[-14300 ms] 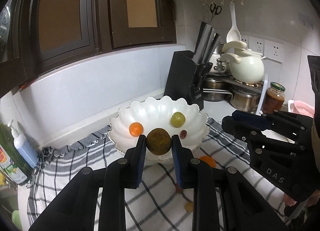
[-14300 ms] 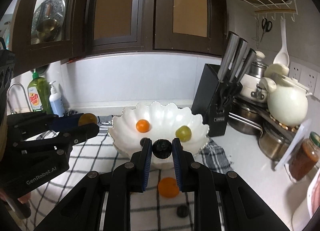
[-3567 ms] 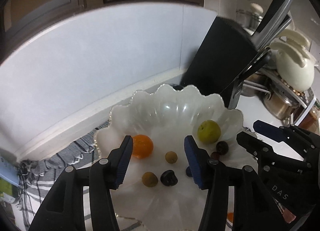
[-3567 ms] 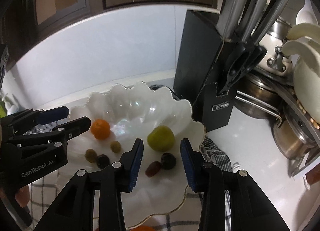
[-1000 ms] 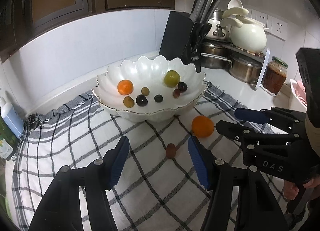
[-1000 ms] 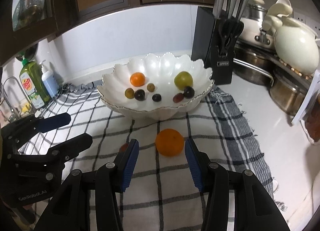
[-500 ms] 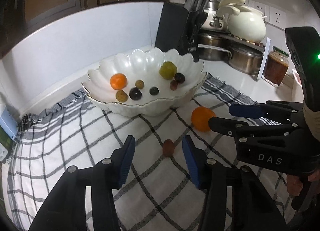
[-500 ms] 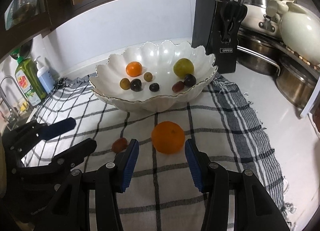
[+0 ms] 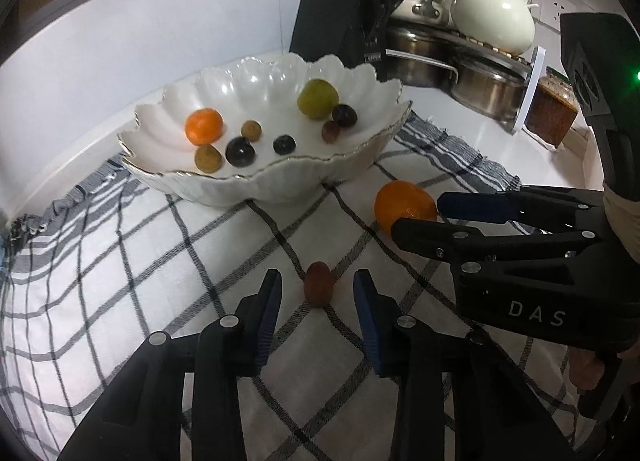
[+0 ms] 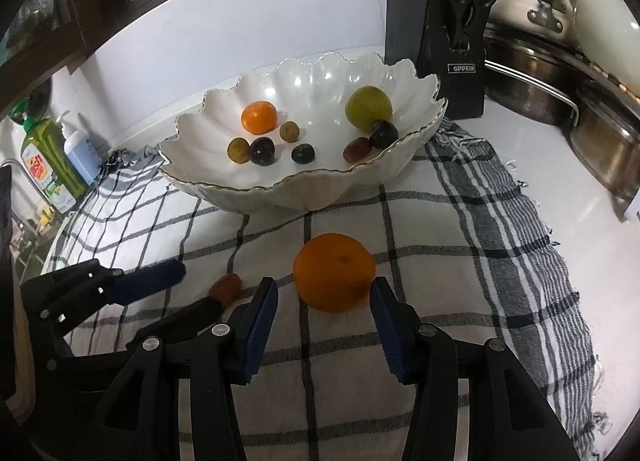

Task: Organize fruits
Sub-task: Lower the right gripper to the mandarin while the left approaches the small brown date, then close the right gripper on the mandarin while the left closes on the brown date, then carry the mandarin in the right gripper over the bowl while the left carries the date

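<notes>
A small reddish-brown fruit (image 9: pixel 318 284) lies on the checked cloth between the fingers of my left gripper (image 9: pixel 317 293). Its jaws are closing, and a gap shows on each side of the fruit. An orange (image 10: pixel 334 278) rests on the cloth between the pads of my right gripper (image 10: pixel 323 301), which stands open around it without touching. The white scalloped bowl (image 9: pixel 280 189) sits behind, holding a small orange (image 9: pixel 203 126), a green fruit (image 9: pixel 317 98) and several small dark and olive fruits. In the right wrist view the brown fruit (image 10: pixel 227 286) shows beside the left gripper's fingers (image 10: pixel 152 279).
A black knife block (image 10: pixel 448 41) stands behind the bowl on the right. Steel pots (image 9: pixel 480 81), a cream pot (image 9: pixel 494 19) and a jar (image 9: pixel 550 115) line the back right. Soap bottles (image 10: pixel 48 165) stand at the far left by the sink. The checked cloth (image 10: pixel 480 261) covers the counter.
Both grippers have come down and forward toward the cloth. The left jaws have narrowed around the brown fruit; the right jaws now flank the orange.
</notes>
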Demonstrator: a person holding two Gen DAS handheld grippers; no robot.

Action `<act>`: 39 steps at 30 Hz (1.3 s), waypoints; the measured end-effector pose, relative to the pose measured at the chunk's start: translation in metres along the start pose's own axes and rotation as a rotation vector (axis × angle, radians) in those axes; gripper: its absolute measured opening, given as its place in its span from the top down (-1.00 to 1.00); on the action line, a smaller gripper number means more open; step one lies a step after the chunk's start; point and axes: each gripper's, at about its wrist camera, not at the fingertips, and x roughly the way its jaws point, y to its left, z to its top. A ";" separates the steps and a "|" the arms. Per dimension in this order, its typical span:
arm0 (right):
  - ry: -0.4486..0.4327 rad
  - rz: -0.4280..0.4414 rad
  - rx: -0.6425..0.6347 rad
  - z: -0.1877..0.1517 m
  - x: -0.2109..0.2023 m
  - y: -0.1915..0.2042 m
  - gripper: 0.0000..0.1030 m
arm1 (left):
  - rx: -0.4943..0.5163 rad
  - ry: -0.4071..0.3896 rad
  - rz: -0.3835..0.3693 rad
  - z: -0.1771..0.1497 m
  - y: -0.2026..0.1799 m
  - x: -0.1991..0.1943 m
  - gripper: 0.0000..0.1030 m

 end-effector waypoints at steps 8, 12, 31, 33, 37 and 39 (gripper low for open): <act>0.010 -0.011 -0.003 0.005 0.011 -0.003 0.04 | -0.052 0.057 -0.051 0.000 0.004 0.016 0.39; 0.029 -0.001 0.011 0.006 0.019 -0.006 0.04 | -0.059 0.064 -0.048 0.000 0.005 0.021 0.49; -0.011 -0.024 0.005 -0.003 -0.001 0.002 0.07 | -0.108 0.031 -0.065 0.001 0.012 0.007 0.69; -0.025 -0.027 0.000 -0.003 -0.007 0.004 0.07 | -0.112 0.017 -0.066 0.001 0.013 0.000 0.70; -0.054 -0.034 -0.013 -0.003 -0.020 0.011 0.07 | -0.114 -0.017 -0.057 0.002 0.012 -0.014 0.70; -0.068 -0.033 -0.016 -0.003 -0.027 0.014 0.07 | -0.118 -0.038 -0.055 0.003 0.012 -0.024 0.70</act>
